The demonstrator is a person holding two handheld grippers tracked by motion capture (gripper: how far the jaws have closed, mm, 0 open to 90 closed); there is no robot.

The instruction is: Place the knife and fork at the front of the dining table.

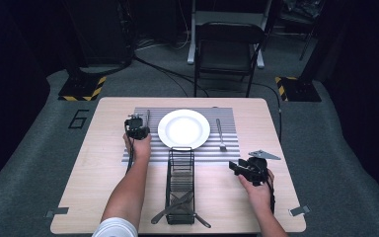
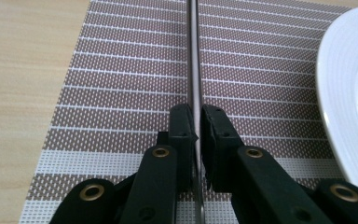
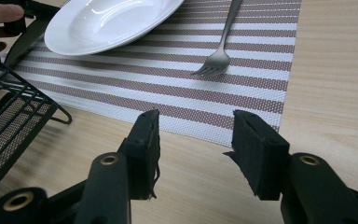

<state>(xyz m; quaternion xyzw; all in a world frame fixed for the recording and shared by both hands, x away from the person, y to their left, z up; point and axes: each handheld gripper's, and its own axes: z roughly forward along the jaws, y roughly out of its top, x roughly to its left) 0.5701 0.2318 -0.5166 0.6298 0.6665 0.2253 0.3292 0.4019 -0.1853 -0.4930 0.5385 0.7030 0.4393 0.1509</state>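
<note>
**Setting a place: knife going down left of the plate**

From the high view, a person is sitting at a wooden tabletop (image 1: pixel 103 163) with a striped placemat (image 1: pixel 227 118). The left tool (image 1: pixel 138 131) is resting at the mat's left side, gripping a knife (image 1: pixel 148 117) that is lying just beside the white plate (image 1: pixel 183 128), apparently to mirror the fork (image 1: pixel 220 134) lying on the plate's right. A black wire caddy (image 1: pixel 180 185) near the person is holding more cutlery. The right tool (image 1: pixel 242 167) is hovering apart, right of the caddy.

In the left gripper view, the left tool (image 2: pixel 196 128) is clenching the knife (image 2: pixel 193 56) edge-on between its jaws, the blade running straight along the mat (image 2: pixel 121 74), parallel to the plate's rim (image 2: pixel 345 93). That alignment is hard to judge from above.

In the right gripper view, the right tool (image 3: pixel 196 140) is standing released and empty over bare wood, facing the fork (image 3: pixel 219 51), whose tines are lying flat on the mat.
</note>
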